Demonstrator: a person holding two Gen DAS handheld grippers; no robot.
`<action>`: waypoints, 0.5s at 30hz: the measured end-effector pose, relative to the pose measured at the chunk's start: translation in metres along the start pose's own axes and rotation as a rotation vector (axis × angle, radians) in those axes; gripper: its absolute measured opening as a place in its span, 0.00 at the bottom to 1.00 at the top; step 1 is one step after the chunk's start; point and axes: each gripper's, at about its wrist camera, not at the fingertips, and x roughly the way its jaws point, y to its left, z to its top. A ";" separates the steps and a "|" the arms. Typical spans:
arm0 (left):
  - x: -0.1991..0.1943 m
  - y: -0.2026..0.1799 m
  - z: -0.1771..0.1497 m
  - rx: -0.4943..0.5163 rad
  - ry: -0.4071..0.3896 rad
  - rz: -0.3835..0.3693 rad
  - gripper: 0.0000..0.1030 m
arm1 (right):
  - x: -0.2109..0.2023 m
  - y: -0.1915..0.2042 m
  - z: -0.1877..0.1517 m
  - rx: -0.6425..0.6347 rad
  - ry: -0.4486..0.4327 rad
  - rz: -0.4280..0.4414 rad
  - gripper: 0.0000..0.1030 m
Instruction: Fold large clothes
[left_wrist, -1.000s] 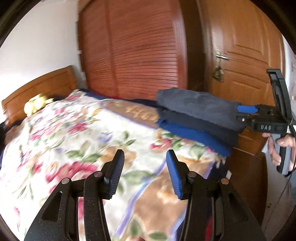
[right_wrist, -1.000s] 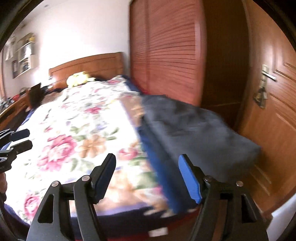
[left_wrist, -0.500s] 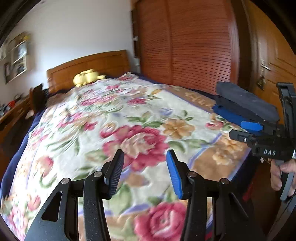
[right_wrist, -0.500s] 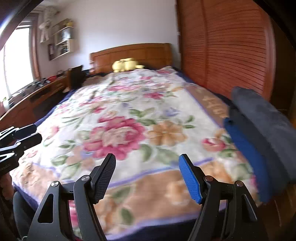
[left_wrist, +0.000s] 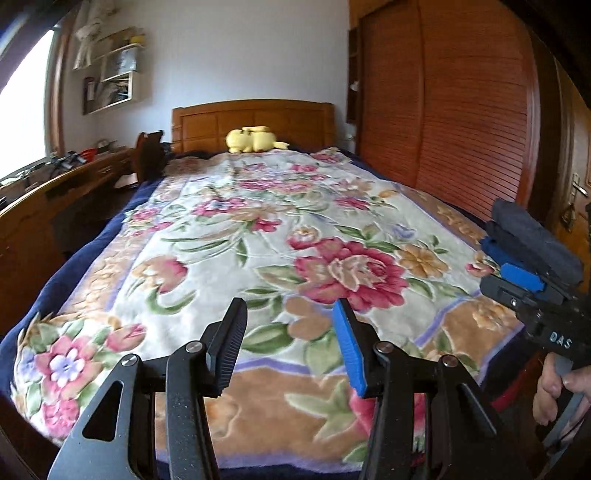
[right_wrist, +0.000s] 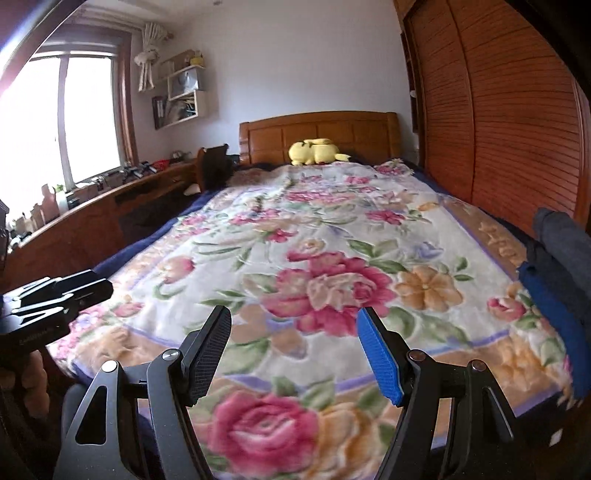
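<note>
A stack of folded clothes (left_wrist: 532, 236) (grey over dark over blue) already sits at the right edge of the frame on the floral blanket (left_wrist: 295, 236). Both the left gripper (left_wrist: 291, 343) and right gripper (right_wrist: 295, 350) hover spread and empty; no unfolded garment shows, so the folding looks finished, or more lies out of view.

The wide flowered plush blanket (right_wrist: 317, 258) spread over the bed lies bare across its middle, bounded by the stack of folded grey and blue clothes (right_wrist: 557, 273) at the right edge, the yellow plush toy (right_wrist: 314, 151) by the wooden headboard (right_wrist: 317, 133) and the long wooden worktop (right_wrist: 92, 221) along the left.
</note>
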 end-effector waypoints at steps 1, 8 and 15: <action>-0.002 0.003 -0.001 -0.008 -0.003 0.002 0.48 | 0.000 0.002 -0.002 -0.007 -0.003 0.002 0.70; -0.011 0.016 -0.006 -0.023 -0.014 0.012 0.48 | 0.006 0.002 -0.007 -0.030 -0.011 -0.017 0.70; -0.014 0.018 -0.008 -0.015 -0.018 0.012 0.48 | -0.011 0.012 -0.008 -0.033 -0.013 -0.030 0.70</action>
